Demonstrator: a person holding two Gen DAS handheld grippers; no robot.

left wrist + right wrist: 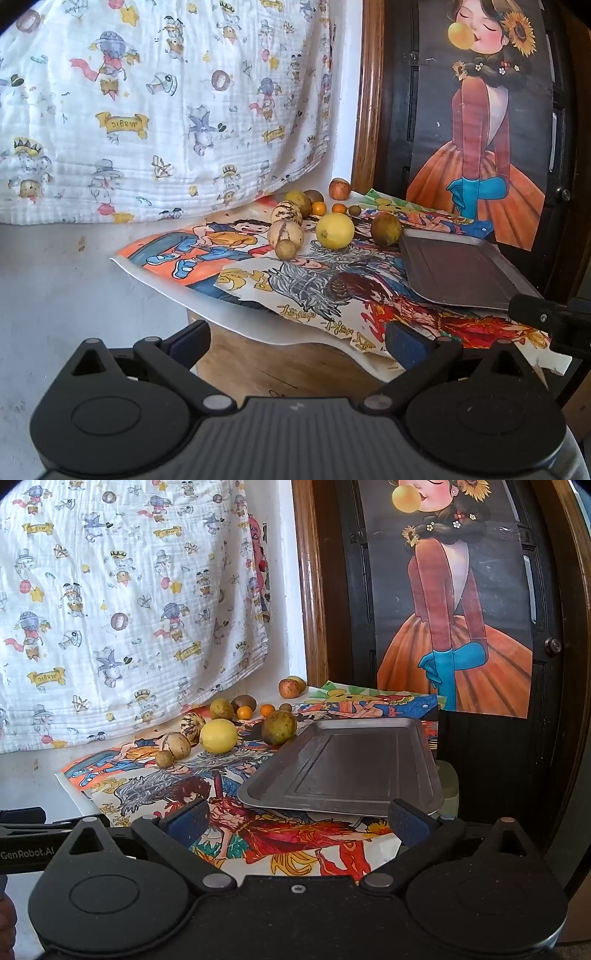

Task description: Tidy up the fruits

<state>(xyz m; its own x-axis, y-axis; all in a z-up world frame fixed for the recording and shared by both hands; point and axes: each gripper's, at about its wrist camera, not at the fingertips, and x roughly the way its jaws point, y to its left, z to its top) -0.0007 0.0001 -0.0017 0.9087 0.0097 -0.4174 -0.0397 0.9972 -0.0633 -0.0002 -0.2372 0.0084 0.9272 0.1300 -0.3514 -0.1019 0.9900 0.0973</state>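
Note:
Several fruits lie on a table covered with coloured drawings: a yellow lemon, a green-brown round fruit, two striped pale melons, two small oranges and a reddish apple at the back. An empty metal tray sits right of them. My left gripper and right gripper hang open near the table's front edge, nothing between their fingers.
A cartoon-print white cloth hangs on the wall behind the fruits. A dark door with a poster of a girl in an orange dress stands behind the tray. The right gripper's body shows at the left wrist view's right edge.

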